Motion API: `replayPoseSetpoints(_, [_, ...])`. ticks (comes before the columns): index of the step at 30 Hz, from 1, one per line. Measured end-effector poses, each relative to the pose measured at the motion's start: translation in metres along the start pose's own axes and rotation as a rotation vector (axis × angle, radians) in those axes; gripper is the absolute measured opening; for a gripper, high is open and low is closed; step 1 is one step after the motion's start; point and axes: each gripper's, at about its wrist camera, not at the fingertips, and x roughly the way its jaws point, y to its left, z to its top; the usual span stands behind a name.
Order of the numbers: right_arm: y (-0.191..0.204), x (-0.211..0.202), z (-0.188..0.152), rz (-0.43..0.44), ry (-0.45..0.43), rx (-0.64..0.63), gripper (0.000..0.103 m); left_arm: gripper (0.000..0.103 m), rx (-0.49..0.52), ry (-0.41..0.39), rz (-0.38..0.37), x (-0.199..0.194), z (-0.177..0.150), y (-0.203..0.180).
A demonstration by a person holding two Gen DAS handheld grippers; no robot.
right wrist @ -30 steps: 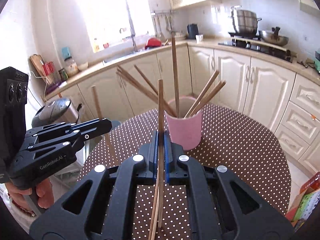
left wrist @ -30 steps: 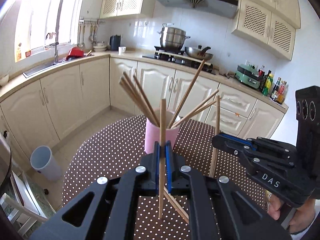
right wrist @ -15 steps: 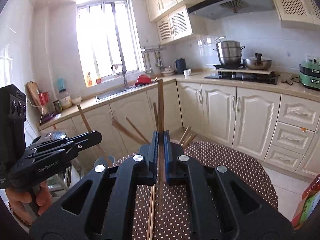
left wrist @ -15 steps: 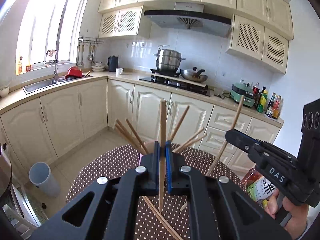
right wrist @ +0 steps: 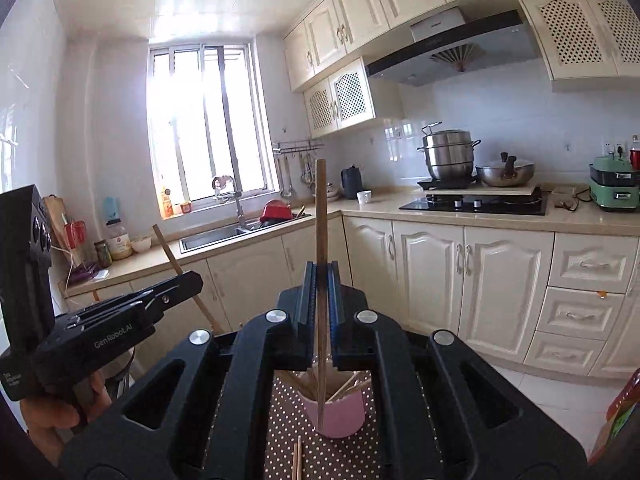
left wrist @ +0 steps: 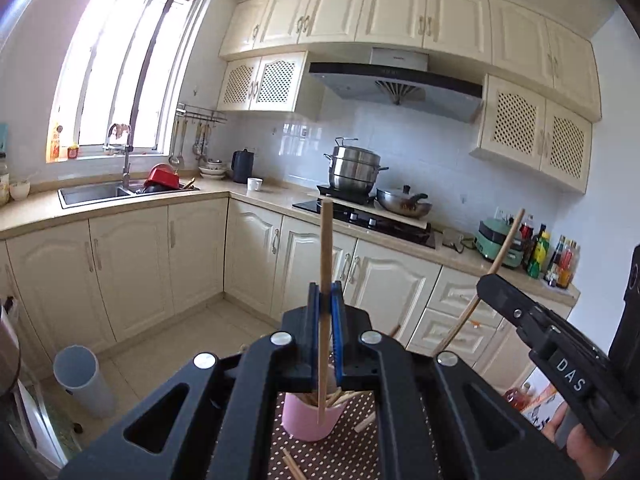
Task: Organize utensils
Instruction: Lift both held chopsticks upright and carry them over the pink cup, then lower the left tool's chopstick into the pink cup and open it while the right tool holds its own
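Above a pink cup (right wrist: pixel 334 414) of chopsticks on a polka-dot table (right wrist: pixel 286 420), the left gripper (left wrist: pixel 325 300), lettered "GenRobot.AI", clamps one upright chopstick (left wrist: pixel 325 240); the right gripper (right wrist: pixel 321 276), marked "DAS", pinches a second upright chopstick (right wrist: pixel 320 208). Both point nearly level over the cup. Two loose chopsticks (right wrist: pixel 297 460) lie on the table just before the cup.
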Motion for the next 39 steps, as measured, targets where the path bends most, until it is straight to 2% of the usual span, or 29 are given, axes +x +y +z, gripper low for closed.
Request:
replayPoseSetpoints(6, [0.0, 0.011, 0.007, -0.034, -0.052, -0.021, 0.006, 0.006, -0.004, -0.038, 0.023, 0.019, 0.008, -0.004])
replayPoseSetpoints(10, [-0.002, 0.018, 0.007, -0.034, -0.071, -0.009, 0.006, 0.006, 0.009, -0.03, 0.021, 0.034, 0.0, -0.006])
replayPoseSetpoints(18, [0.0, 0.03, -0.005, -0.029, -0.046, -0.03, 0.006, 0.006, 0.032, 0.035, 0.027, 0.059, -0.027, -0.003])
replayPoseSetpoints(34, [0.0, 0.041, -0.026, -0.015, 0.031, -0.032, 0.006, 0.007, 0.11, 0.13, 0.005, 0.071, -0.06, -0.004])
replayPoseSetpoints(35, [0.0, 0.041, -0.027, -0.014, 0.037, -0.033, 0.006, 0.01, 0.113, 0.135, 0.003, 0.071, -0.061, -0.005])
replayPoseSetpoints(36, [0.0, 0.042, -0.028, -0.015, 0.038, -0.036, 0.006, 0.021, 0.118, 0.139, 0.007, 0.071, -0.062, -0.005])
replayPoseSetpoints(38, [0.001, 0.042, -0.03, -0.015, 0.044, -0.037, 0.006, 0.034, 0.123, 0.126, 0.011, 0.066, -0.064, -0.006])
replayPoseSetpoints(39, [0.001, 0.041, -0.032, -0.015, 0.047, -0.037, 0.006, 0.036, 0.127, 0.113, 0.012, 0.063, -0.063, -0.006])
